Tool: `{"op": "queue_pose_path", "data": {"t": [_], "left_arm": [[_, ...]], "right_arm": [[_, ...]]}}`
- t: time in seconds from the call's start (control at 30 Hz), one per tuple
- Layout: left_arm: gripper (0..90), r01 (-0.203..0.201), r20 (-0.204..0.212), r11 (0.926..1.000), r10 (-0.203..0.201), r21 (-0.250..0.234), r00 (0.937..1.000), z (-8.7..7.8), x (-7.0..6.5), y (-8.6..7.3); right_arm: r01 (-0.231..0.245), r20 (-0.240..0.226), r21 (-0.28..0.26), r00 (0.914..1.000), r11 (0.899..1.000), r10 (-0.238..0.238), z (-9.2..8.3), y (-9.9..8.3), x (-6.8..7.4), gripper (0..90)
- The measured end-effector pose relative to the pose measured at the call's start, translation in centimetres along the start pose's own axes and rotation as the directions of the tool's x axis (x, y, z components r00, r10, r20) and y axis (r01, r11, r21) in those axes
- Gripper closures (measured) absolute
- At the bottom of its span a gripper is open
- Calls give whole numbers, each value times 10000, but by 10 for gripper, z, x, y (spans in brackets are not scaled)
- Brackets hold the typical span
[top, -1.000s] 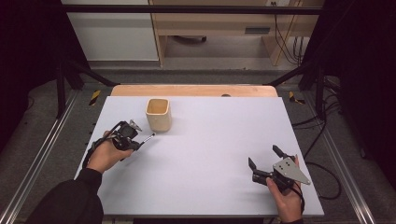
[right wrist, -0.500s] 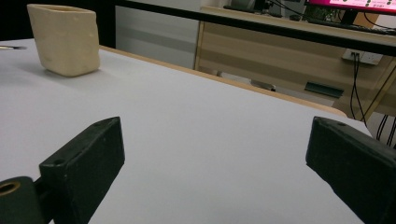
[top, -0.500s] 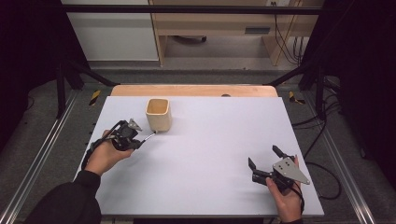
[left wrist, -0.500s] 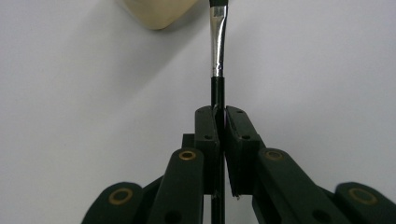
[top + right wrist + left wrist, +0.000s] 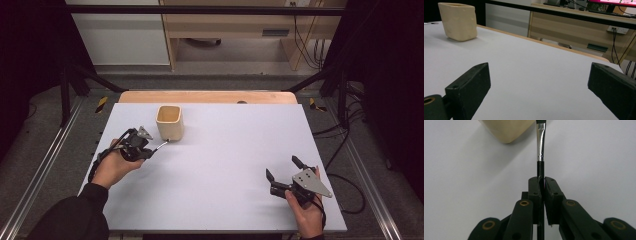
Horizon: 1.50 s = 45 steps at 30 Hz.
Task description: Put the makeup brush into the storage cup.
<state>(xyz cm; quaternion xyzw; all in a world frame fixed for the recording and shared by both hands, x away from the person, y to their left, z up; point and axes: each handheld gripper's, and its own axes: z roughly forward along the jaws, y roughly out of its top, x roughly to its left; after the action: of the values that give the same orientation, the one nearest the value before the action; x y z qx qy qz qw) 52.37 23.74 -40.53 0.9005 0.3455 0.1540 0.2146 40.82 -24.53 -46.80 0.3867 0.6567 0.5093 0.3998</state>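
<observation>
a thin paintbrush (image 5: 540, 150) is clamped between the closed jaws of the left gripper (image 5: 542, 186), its metal ferrule sticking out ahead of them, close beside the beige cup (image 5: 169, 121). the right gripper (image 5: 284, 173) is held with jaws spread wide, nothing between them, well apart above the white table (image 5: 225, 150).

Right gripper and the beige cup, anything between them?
Nothing: bare white table separates the right gripper from the cup, seen in the high view.

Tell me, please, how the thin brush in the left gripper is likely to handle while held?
The brush, slim and straight, is probably light and stiff. Held by its narrow handle in the left gripper, it may pivot or slip. Set on the table, it would likely roll.
</observation>
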Motion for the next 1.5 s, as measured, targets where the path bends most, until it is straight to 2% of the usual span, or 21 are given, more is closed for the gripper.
{"op": "queue_pose_path", "data": {"t": [0.5, 0.83, 1.5], "left_arm": [[842, -240, 28, 9985, 241, -490, 9997, -6, -11, 4], [841, -285, 162, 9944, 303, -1013, 9994, -10, -21, 11], [841, -383, 263, 9868, 430, -1574, 9987, -18, -32, 26]], "right_arm": [[-47, -30, 23, 10000, 10000, 47, 0, 0, 0, 45], [-82, 21, -4, 10000, 10000, 82, -1, 0, -2, 46], [-74, 37, -32, 10000, 10000, 75, -1, 0, -2, 45]]}}
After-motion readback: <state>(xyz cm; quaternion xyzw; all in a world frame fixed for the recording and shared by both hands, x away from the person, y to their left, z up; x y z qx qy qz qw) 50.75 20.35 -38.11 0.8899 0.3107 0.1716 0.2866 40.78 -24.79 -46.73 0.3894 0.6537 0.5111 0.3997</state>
